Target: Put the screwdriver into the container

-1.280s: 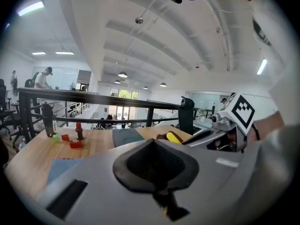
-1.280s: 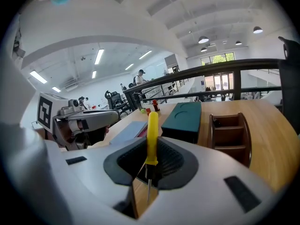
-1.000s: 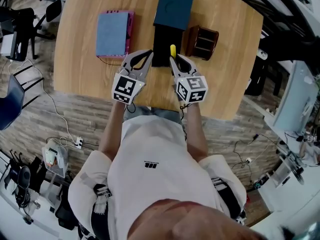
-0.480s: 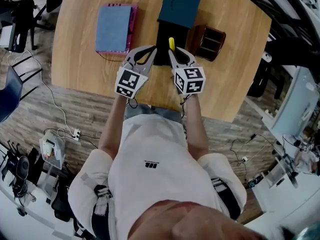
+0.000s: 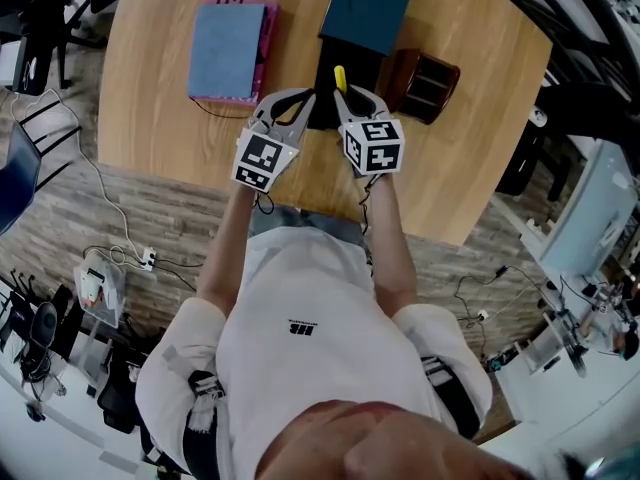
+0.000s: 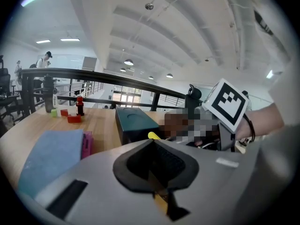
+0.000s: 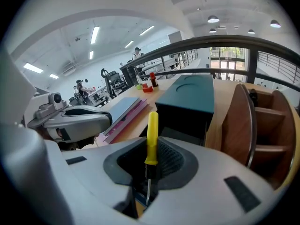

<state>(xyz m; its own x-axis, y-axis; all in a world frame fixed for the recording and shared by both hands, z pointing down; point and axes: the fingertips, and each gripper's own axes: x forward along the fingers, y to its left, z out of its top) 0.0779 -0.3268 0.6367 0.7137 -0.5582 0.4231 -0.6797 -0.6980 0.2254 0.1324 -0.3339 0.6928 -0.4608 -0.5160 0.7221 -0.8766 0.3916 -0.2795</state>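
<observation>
Since the earlier frame both grippers had sunk toward the table's near edge, carrying the screwdriver (image 7: 151, 135) closer to the dark teal box (image 5: 370, 6). The screwdriver stood clamped in the right gripper (image 5: 348, 96), its ribbed black pads pinching the thin metal shaft and black collar, with the smooth yellow handle pointing away toward the box. The left gripper (image 5: 298, 103) hung beside it, jaws together on nothing. A brown wooden organiser (image 5: 425, 83) with slotted compartments sat just right of the box; either could be the container. Held by so slim a shaft, the tool could pivot or slip, or its handle could catch a hard rim. A blue notebook (image 5: 228, 48) lay to the left.
</observation>
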